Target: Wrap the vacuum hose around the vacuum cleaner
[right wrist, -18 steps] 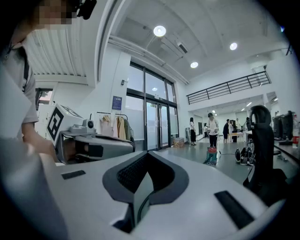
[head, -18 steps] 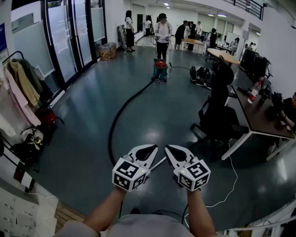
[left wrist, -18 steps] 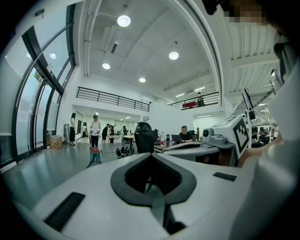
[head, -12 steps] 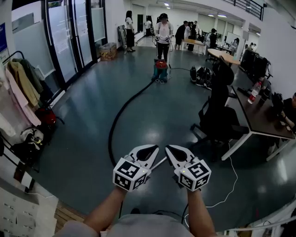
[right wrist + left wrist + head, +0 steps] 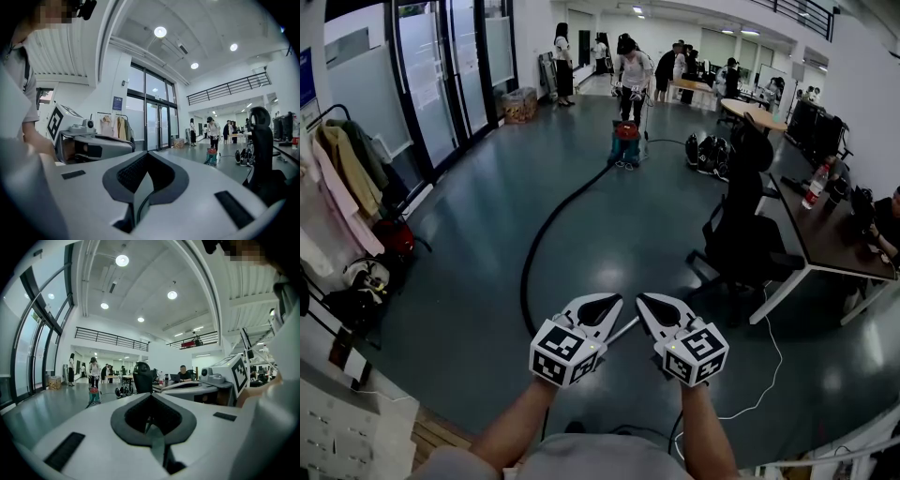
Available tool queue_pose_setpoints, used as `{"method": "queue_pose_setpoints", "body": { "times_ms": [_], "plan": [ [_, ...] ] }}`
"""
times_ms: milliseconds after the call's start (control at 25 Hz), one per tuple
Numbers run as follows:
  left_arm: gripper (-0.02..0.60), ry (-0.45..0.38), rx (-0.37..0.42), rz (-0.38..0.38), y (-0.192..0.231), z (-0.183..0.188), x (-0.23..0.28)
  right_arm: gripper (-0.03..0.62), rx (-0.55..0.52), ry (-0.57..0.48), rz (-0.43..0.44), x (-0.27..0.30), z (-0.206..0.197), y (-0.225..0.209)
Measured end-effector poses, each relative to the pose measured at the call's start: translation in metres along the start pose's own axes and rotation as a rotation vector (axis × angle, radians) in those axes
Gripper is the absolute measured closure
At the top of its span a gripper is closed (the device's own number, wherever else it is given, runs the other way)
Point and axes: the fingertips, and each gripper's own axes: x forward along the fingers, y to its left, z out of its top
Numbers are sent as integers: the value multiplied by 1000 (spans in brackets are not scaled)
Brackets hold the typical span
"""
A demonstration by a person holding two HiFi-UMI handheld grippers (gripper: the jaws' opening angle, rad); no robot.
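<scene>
Holding level | left gripper (image 5: 602, 305), right gripper (image 5: 656, 305): jaws together, nothing gripped | risk: long vacuum hose (image 5: 546, 228) trails across floor (image 5: 459, 281); hauling it could tip far vacuum cleaner (image 5: 625, 143).

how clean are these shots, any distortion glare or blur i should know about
Head view: strong fisheye bows the glass doors and the floor, which carries a soft sheen; the distant vacuum cleaner is small but legible. Left gripper view: the left tongs sit close and soft, ceiling lamps bloom, corners go black. Right gripper view: same dark corners, right tongs blurred up close.
</scene>
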Motion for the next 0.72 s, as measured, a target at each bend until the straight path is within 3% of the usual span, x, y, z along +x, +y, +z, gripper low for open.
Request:
{"method": "queue_pose_setpoints", "body": {
  "times_ms": [720],
  "plan": [
    [574,70,14,58,-30,-25,44,591,-24,36,25,-43,-31,-48]
  ]
}}
